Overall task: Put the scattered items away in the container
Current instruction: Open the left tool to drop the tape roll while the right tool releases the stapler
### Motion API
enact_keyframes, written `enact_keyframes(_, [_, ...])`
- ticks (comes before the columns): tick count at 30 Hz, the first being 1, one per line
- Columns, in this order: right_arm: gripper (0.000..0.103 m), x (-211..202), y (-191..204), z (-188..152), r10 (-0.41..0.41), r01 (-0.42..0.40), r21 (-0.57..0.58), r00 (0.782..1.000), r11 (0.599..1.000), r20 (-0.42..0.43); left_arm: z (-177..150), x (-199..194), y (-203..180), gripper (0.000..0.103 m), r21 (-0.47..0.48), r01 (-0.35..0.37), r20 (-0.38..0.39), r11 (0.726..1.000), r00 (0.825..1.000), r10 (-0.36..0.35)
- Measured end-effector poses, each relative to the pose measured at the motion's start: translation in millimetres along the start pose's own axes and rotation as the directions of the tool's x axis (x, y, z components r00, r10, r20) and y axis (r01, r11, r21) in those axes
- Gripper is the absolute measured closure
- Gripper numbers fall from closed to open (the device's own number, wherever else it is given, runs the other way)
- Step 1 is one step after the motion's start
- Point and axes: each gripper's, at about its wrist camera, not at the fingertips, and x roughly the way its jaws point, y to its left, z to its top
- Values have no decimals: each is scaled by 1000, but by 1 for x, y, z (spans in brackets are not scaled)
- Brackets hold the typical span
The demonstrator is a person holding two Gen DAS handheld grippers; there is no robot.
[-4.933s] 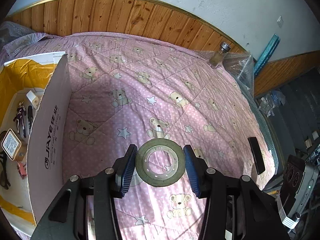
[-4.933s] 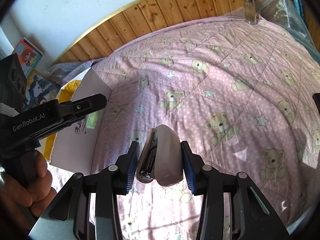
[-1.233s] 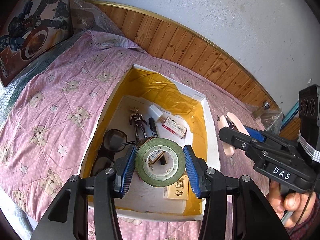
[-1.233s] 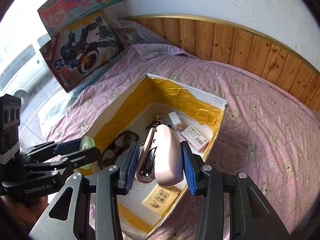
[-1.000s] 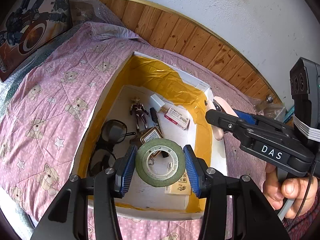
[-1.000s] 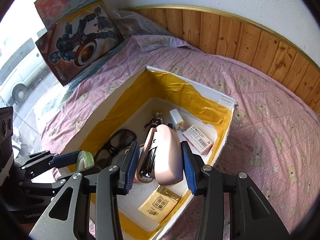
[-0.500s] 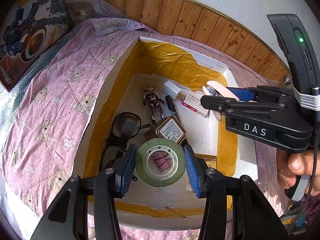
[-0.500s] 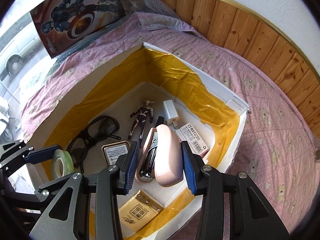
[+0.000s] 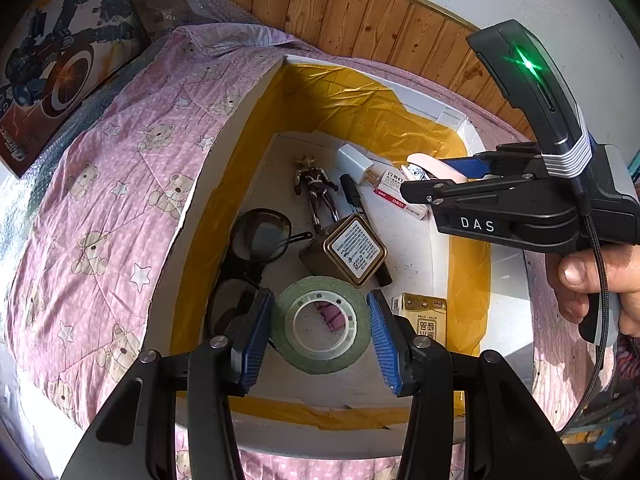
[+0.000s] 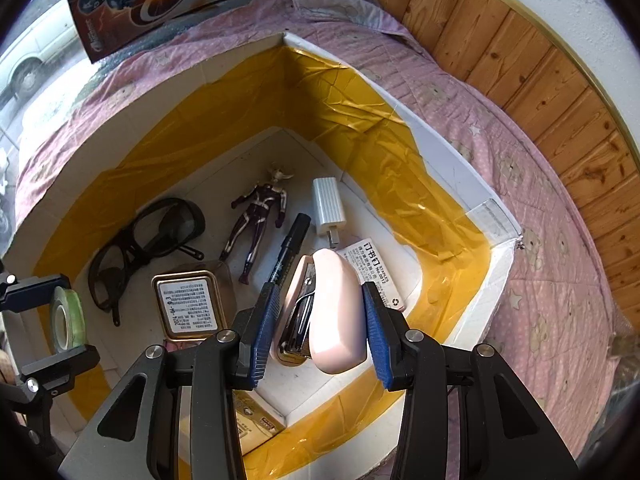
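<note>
With the green tape roll clamped in the left gripper and the pink stapler in the right gripper, both should be lowered to bare floor at lower centre of the white yellow-lined cardboard box before being released.

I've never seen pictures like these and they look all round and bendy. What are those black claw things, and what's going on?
Those claws are grippers, tools with two blue fingers. There is no robot: a person holds one in each hand. Each gripper carries a small wide-eyed camera looking along its fingers, and that lens bends the picture.

One picture comes from the left gripper. It holds a green tape roll. At the right of that picture you can see the person's hand holding the other tool.

The other picture comes from the right gripper. It holds a pink stapler.

Both hang over a white box lined in yellow, sitting on a pink teddy-bear blanket. Already inside lie dark glasses, a toy figure, a black marker, a white charger plug and a small tin. The person is tidying things into the box.
</note>
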Motion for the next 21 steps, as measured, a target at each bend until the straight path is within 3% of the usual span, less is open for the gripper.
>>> enact_keyframes(13, [59,25,15,0,-2,-28,-209,990,977,-144,10,16,-5,54,-8,157,-139,988,978,-157])
enact_keyframes(21, [59,35,24,1,-111,53,-308,979,950,-173,10,23,-16,54,144,70,-161,987,986,-47])
